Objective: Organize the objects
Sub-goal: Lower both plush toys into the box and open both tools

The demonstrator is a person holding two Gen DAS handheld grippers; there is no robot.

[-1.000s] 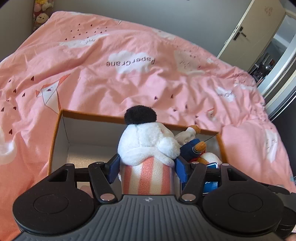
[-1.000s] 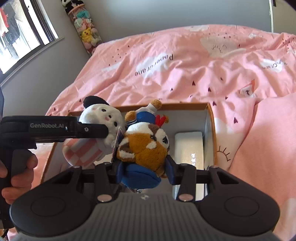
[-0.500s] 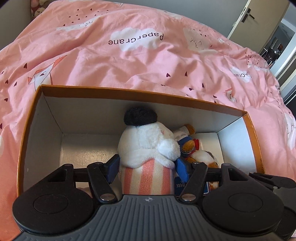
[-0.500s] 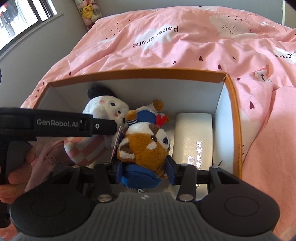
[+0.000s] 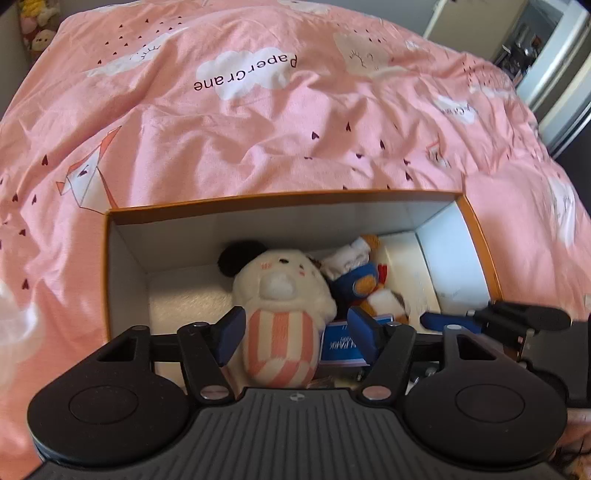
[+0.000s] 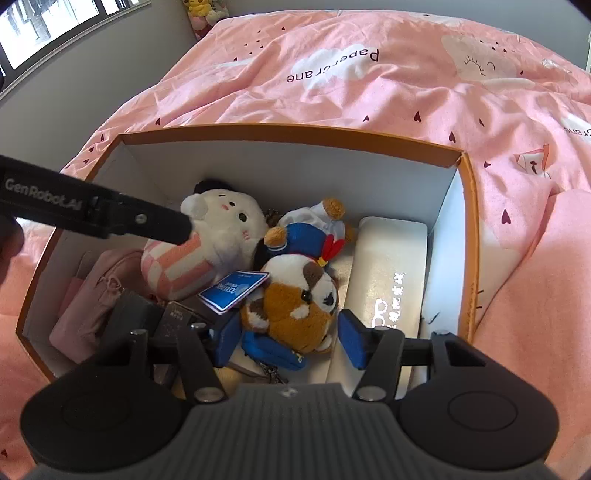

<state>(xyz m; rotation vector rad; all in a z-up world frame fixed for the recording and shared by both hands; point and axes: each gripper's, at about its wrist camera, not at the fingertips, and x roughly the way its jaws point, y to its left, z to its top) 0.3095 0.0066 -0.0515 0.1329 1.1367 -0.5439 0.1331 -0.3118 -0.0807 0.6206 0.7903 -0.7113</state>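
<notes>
A bed filled the room, spread with a rumpled pink duvet (image 5: 258,122) printed with white clouds, small dark hearts and paper cranes. A window (image 6: 48,22) let daylight in past a grey wall (image 6: 110,62). Soft toys (image 5: 35,22) were heaped at the far corner. A pale door (image 5: 476,22) stood at the far right.

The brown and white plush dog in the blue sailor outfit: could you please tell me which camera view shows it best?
The right wrist view shows the brown and white plush dog best: its face, blue hat and blue tag are all visible, lying in the orange-rimmed cardboard box. The left wrist view shows only part of it, behind the white striped plush toy.
</notes>
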